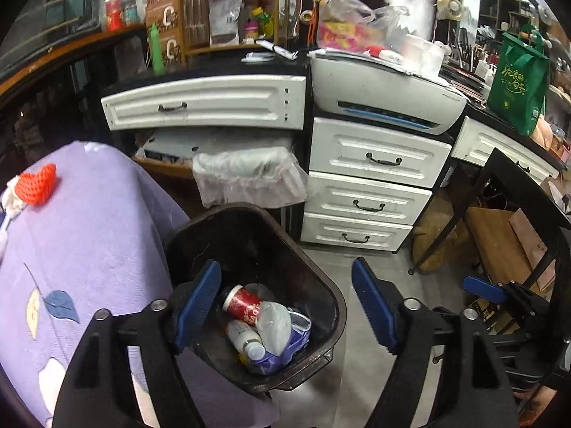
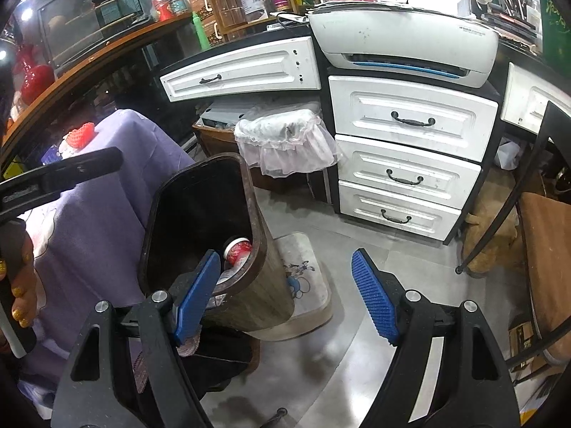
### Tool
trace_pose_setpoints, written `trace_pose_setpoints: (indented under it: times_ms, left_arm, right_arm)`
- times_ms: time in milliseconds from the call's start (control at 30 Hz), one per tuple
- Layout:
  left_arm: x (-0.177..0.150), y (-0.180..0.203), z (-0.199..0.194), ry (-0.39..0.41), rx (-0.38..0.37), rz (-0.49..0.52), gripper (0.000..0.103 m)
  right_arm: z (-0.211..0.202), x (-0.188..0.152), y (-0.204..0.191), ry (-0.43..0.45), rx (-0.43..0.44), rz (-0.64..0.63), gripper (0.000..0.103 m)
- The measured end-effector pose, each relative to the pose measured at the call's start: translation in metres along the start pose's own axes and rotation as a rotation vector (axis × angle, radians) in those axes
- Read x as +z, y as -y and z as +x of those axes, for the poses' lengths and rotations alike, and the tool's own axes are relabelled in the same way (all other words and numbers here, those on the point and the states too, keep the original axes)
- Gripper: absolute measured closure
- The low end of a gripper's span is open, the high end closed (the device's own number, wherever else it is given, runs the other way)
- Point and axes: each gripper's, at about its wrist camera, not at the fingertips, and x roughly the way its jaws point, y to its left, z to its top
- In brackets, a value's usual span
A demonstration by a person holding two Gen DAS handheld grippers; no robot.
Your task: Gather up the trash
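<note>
- The left wrist view looks straight down into the dark brown plastic trash bin [image 1: 249, 249], so you get the whole haul: a red paper cup with a white rim [image 1: 242, 302], a small white plastic bottle [image 1: 246, 339], a clear crumpled plastic bag [image 1: 274, 322] and some blue-purple wrapper stuff [image 1: 285, 355] at the bottom.
- The right wrist view sees that same bin [image 2: 249, 285] from the side, so only the red cup [image 2: 238, 251] peeks out, but you do get the bin's woodgrain outer wall and a grey floor mat with a cartoon print [image 2: 303, 274] under it.
- Only the right view catches the person's hand [image 2: 21, 285] at the far left, wrapped around the black handle, glittery yellow nails.
- Only the left view shows the green tote bag [image 1: 517, 82] on the counter far right.
- Left gripper [image 1: 285, 306]: blue pads spread wide, nothing held. It hovers tilted down over the bin, left pad over the bin's mouth, right pad over the grey floor.
- Right gripper [image 2: 285, 296]: also wide open and empty, angled down, left pad in front of the bin's near rim; can't tell if it touches.
- The bin sits on the floor just right of the lilac cloth-covered seat [image 1: 89, 249], in front of the white drawer unit [image 1: 367, 192].
</note>
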Motion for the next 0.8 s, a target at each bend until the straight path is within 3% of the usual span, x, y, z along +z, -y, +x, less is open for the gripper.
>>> trace_pose_setpoints:
  times_ms: [133, 367, 600, 800]
  left_arm:
    - [-0.001, -0.002, -0.014, 0.039, 0.009, -0.003, 0.013]
    - [-0.003, -0.017, -0.046, 0.104, 0.005, -0.037, 0.006]
    - [-0.008, -0.046, -0.074, 0.138, 0.022, -0.085, 0.006]
    - [-0.024, -0.087, -0.089, 0.115, 0.092, -0.136, 0.006]
  right_arm:
    - [-0.002, 0.002, -0.002, 0.007, 0.006, 0.005, 0.022]
    - [-0.005, 0.004, -0.011, 0.008, 0.031, 0.001, 0.022]
    - [-0.009, 0.009, -0.037, 0.009, 0.079, -0.05, 0.022]
    - [-0.013, 0.015, -0.076, 0.013, 0.141, -0.123, 0.022]
